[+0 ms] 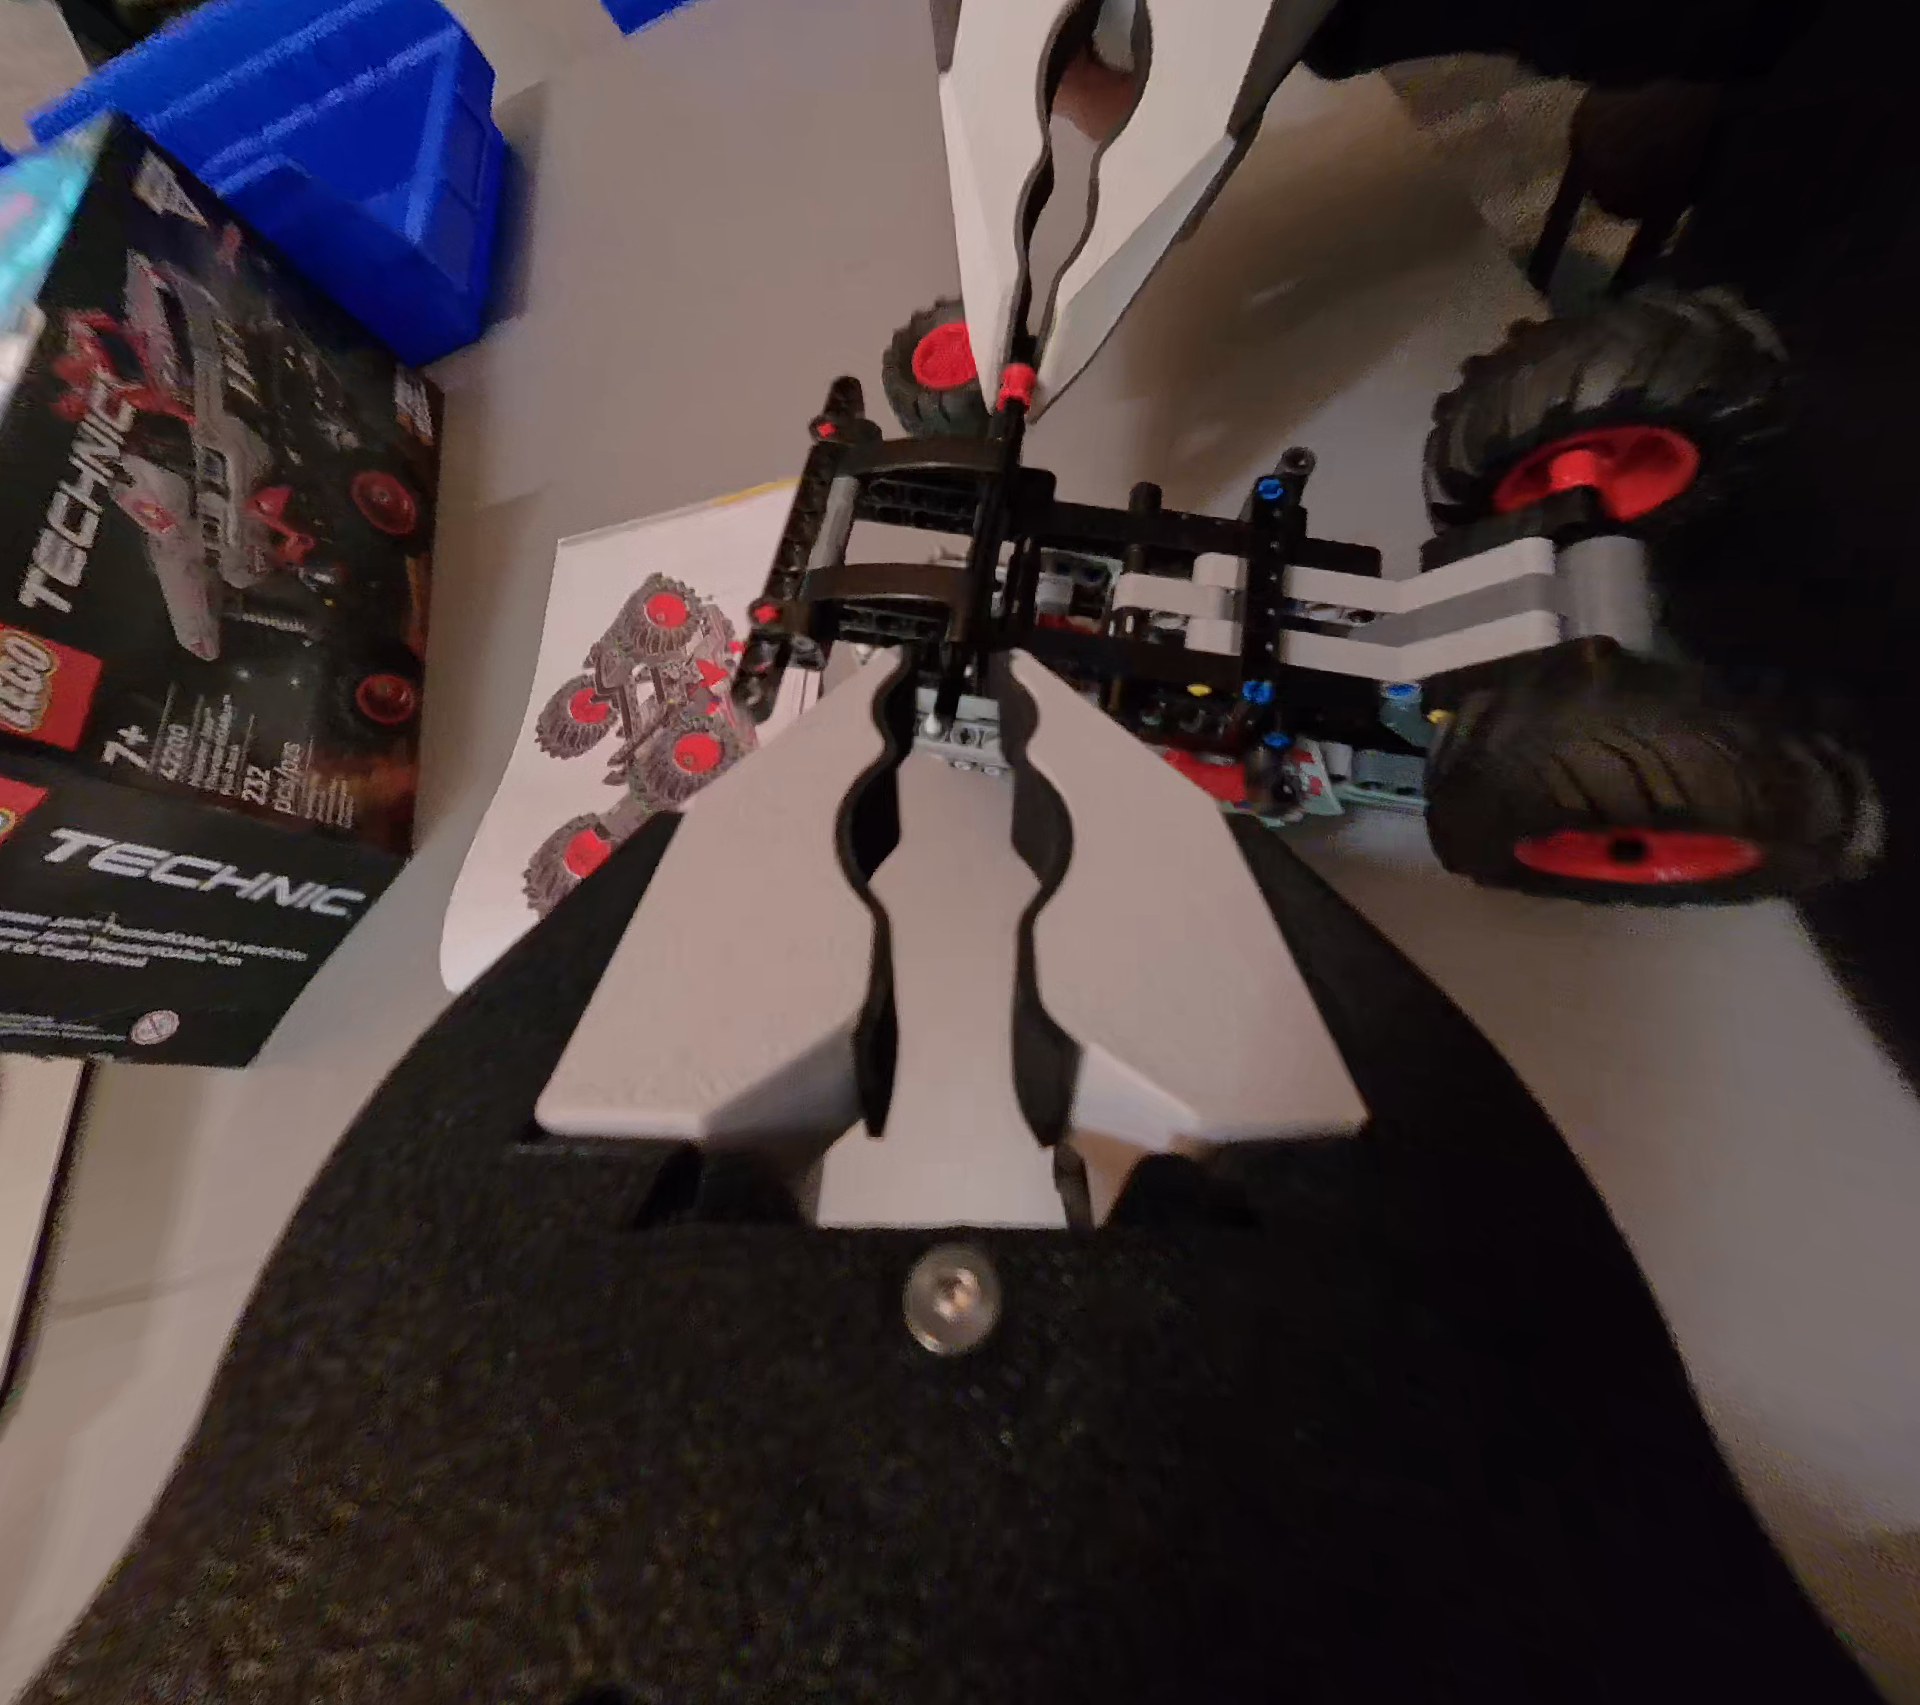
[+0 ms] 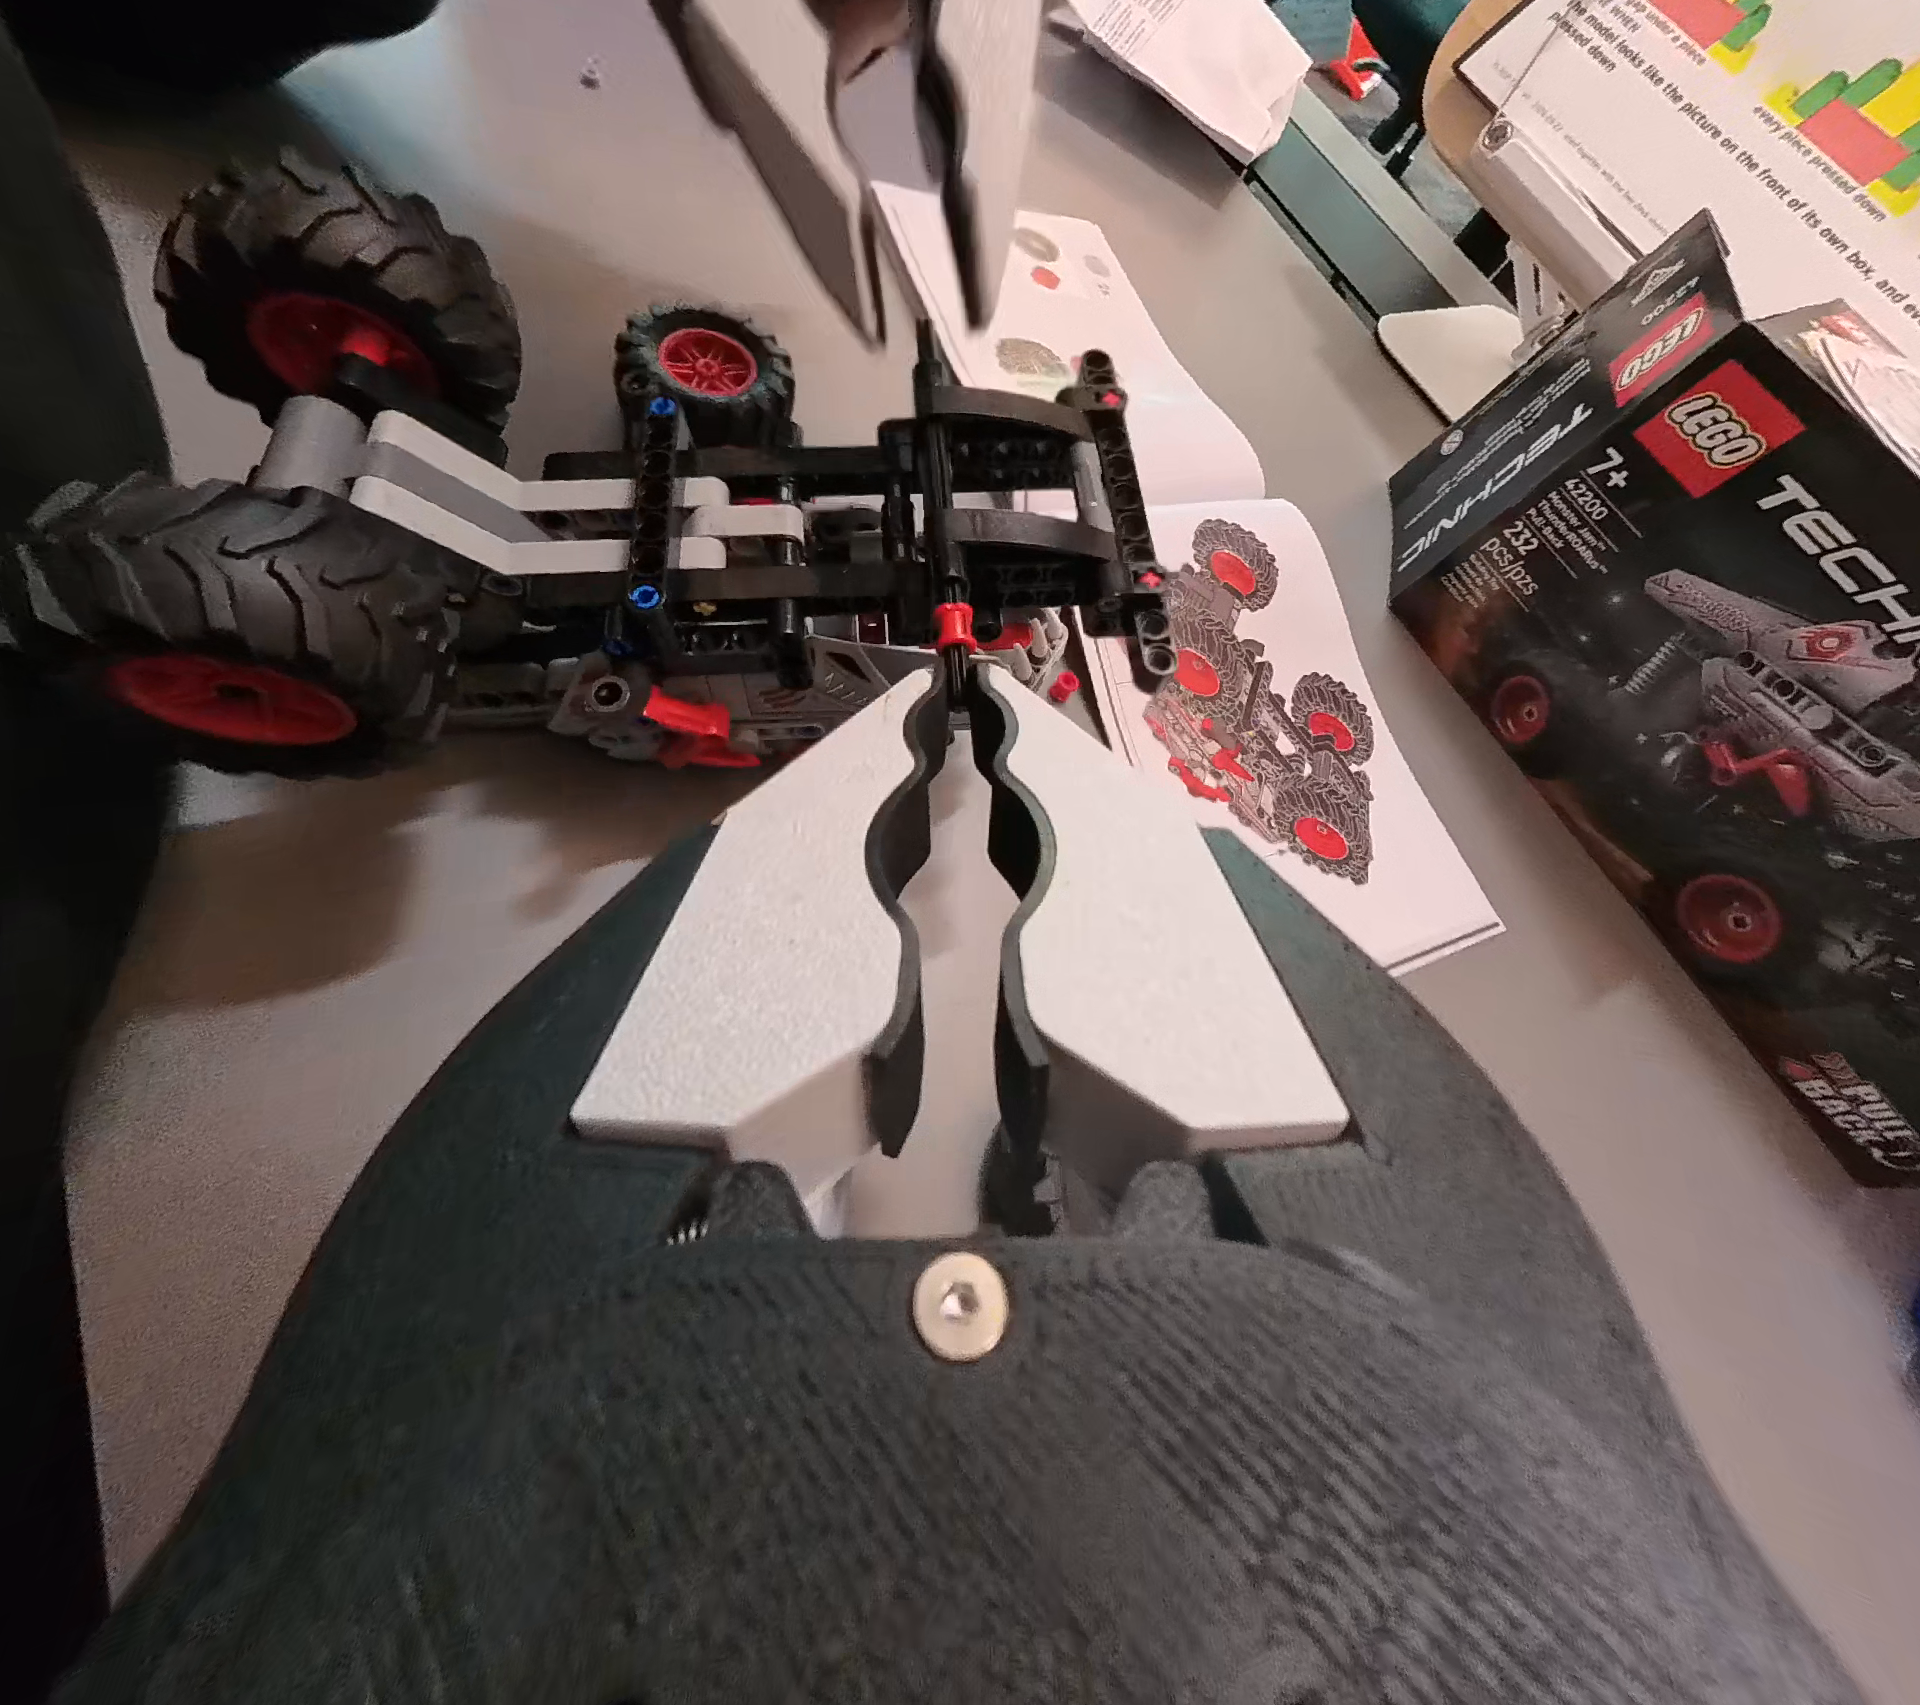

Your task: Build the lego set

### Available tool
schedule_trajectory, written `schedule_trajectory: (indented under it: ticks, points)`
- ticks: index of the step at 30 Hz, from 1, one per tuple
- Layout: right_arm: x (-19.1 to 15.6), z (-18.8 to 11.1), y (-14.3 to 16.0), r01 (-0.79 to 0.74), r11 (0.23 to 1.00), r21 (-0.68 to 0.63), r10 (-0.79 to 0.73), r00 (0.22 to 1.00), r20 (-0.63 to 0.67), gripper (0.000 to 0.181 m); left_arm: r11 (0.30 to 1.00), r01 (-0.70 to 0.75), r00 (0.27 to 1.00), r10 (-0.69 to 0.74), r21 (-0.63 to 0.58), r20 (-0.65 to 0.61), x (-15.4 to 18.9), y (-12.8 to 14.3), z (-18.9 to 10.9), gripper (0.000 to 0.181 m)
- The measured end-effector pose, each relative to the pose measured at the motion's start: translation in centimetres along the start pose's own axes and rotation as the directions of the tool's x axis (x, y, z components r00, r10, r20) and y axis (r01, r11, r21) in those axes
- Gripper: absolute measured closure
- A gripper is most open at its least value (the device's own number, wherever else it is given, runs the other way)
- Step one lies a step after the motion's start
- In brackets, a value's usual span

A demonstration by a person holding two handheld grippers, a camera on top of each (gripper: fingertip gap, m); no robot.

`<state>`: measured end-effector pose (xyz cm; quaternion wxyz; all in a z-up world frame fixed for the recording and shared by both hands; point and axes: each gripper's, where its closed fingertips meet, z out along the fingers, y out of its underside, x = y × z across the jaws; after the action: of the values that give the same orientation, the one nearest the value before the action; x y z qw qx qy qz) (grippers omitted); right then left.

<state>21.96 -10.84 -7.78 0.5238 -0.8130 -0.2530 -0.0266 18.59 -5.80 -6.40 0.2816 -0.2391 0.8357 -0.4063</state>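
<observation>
Thin stiff black plastic axle [image 2: 940, 512] in the chassis: right gripper [image 2: 961, 689] pinches its 6 o'clock end; left gripper [image 1: 951, 699] stands apart.

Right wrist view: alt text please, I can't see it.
The right tool pinches the near end of a black axle with a red bush, running through the truck chassis. The left tool hovers at the far end; the instruction booklet lies beneath.
</observation>
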Motion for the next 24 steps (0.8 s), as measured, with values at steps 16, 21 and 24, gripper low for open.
schedule_trajectory:
  ticks: [16,21,24]
  points:
    - [-0.1,0.1,-0.2,-0.037,0.999,0.02,0.037,0.999,0.016,0.179,0.967,-0.17,0.879,0.062,-0.188,-0.473,-3.7,7.2,7.3,0.163]
    - [-0.1,0.0,-0.1,-0.044,0.999,0.027,0.044,0.999,0.021,0.179,0.951,-0.21,0.873,0.078,-0.227,-0.481,-3.4,8.0,8.8,0.169]
    - [-0.1,0.0,0.0,-0.039,0.999,0.027,0.039,0.999,0.024,0.179,0.952,-0.198,0.888,0.073,-0.233,-0.455,-3.5,8.1,8.9,0.176]
